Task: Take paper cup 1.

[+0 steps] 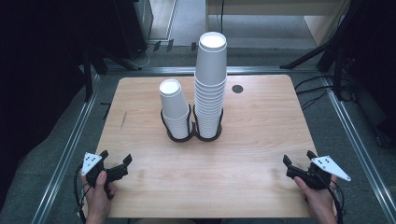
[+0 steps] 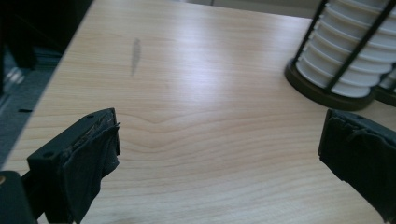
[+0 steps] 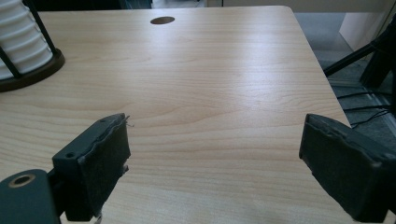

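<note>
Two stacks of white paper cups stand in a black double-ring holder [image 1: 181,136] at the middle of the wooden table. The short stack [image 1: 173,107] is on the left and the tall stack [image 1: 210,79] on the right. My left gripper [image 1: 116,157] rests near the front left corner, held by a hand, with its jaws open and nothing between them [image 2: 219,135]. The left gripper view has the short stack [image 2: 345,56] at its upper right. My right gripper [image 1: 299,157] sits near the front right corner, also open and holding nothing [image 3: 215,135]. The right gripper view catches the tall stack [image 3: 21,42] at its upper left.
A dark round hole [image 1: 237,88] lies in the table behind the cups, right of the tall stack. A grey smudge [image 2: 135,56] marks the wood on the left. Metal rails [image 1: 70,140] run along the floor beside the table, with cables and stand legs [image 1: 322,51] beyond.
</note>
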A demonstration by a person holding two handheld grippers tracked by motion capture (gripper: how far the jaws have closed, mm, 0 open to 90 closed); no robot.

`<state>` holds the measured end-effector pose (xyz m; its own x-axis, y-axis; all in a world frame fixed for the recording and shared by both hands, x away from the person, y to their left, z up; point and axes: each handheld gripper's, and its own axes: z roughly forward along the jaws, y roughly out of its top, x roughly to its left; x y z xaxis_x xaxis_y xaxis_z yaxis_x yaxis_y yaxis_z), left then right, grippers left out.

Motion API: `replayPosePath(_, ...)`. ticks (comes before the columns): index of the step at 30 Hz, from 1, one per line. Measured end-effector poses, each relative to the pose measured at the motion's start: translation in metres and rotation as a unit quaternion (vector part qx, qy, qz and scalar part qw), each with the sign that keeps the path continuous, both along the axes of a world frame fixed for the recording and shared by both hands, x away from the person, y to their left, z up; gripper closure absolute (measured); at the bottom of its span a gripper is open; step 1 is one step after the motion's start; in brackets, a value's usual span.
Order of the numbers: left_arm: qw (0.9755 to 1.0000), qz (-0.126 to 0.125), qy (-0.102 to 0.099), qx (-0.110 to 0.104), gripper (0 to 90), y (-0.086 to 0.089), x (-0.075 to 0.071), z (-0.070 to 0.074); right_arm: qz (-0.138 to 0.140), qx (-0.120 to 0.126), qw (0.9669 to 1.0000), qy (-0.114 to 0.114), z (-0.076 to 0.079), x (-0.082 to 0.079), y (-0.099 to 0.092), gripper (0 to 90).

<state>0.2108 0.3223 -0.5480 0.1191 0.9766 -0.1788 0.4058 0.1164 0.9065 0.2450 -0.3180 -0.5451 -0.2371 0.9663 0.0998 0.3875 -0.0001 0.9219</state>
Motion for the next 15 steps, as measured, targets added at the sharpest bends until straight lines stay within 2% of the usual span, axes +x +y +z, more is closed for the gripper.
replayPosePath(3,0.9999,0.011,-0.001,0.003,0.0,-0.001,0.001,0.001,-0.002,0.007,1.0,-0.001,0.0,0.0,-0.002,8.4)
replayPosePath(5,0.9999,0.012,0.005,0.009,0.0,-0.006,0.004,0.001,-0.004,-0.005,1.0,0.003,0.001,-0.001,0.0,8.4)
replayPosePath(8,1.0,0.006,0.005,0.002,0.0,-0.009,0.004,0.002,0.005,-0.025,0.9997,0.001,0.001,-0.001,0.005,8.4)
replayPosePath(11,1.0,0.002,0.002,-0.006,0.0,-0.014,0.002,0.005,0.006,-0.024,0.9997,0.0,0.005,-0.002,0.009,8.4)
replayPosePath(12,0.9999,-0.002,0.001,-0.017,0.0,-0.017,0.001,0.008,0.007,-0.028,0.9995,-0.011,0.011,-0.002,0.011,8.4)
replayPosePath(13,0.9999,-0.002,0.001,-0.017,0.0,-0.017,0.001,0.008,0.007,-0.028,0.9995,-0.011,0.011,-0.002,0.011,8.4)
replayPosePath(14,0.9994,-0.01,-0.008,-0.032,0.0,-0.018,-0.001,0.012,0.01,-0.03,0.9993,-0.021,0.021,-0.002,0.013,8.4)
replayPosePath(15,0.9994,-0.01,-0.008,-0.032,0.0,-0.018,-0.001,0.012,0.01,-0.03,0.9993,-0.021,0.021,-0.002,0.013,8.4)
